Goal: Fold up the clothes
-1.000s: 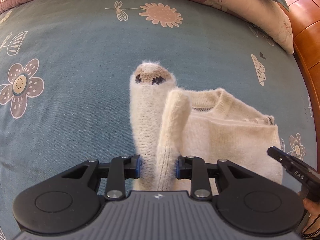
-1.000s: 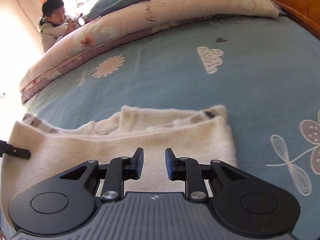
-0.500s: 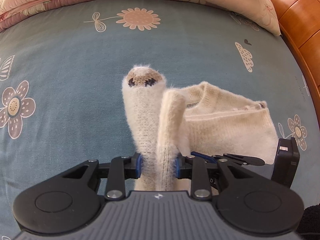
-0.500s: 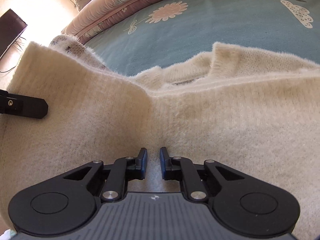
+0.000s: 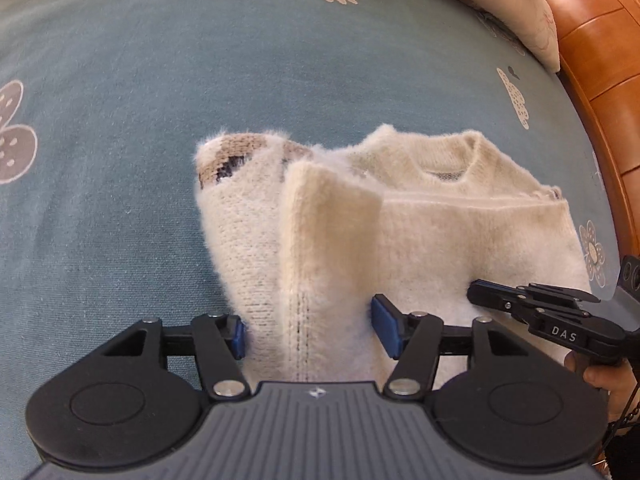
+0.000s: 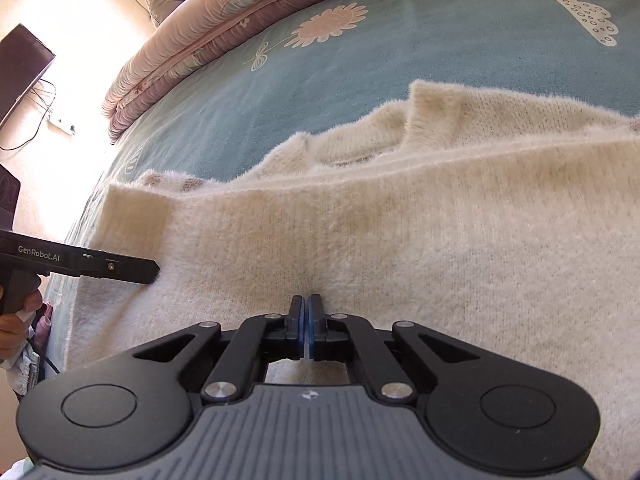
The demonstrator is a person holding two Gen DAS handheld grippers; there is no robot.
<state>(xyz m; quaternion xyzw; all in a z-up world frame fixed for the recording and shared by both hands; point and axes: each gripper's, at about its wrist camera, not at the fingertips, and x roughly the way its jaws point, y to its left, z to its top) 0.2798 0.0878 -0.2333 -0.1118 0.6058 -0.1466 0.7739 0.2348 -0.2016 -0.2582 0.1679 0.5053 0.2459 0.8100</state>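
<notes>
Pinching sweater: right gripper

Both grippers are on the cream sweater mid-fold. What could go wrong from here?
1. The left gripper has its jaws spread around the bunched sleeve, not clamping it; that fold may slump or spring open.
2. The right gripper looks shut on only a thin pinch of the sweater; the fuzzy knit could slip out if pulled.
3. The right gripper sits close beside the left in the left wrist view; they could collide.
</notes>
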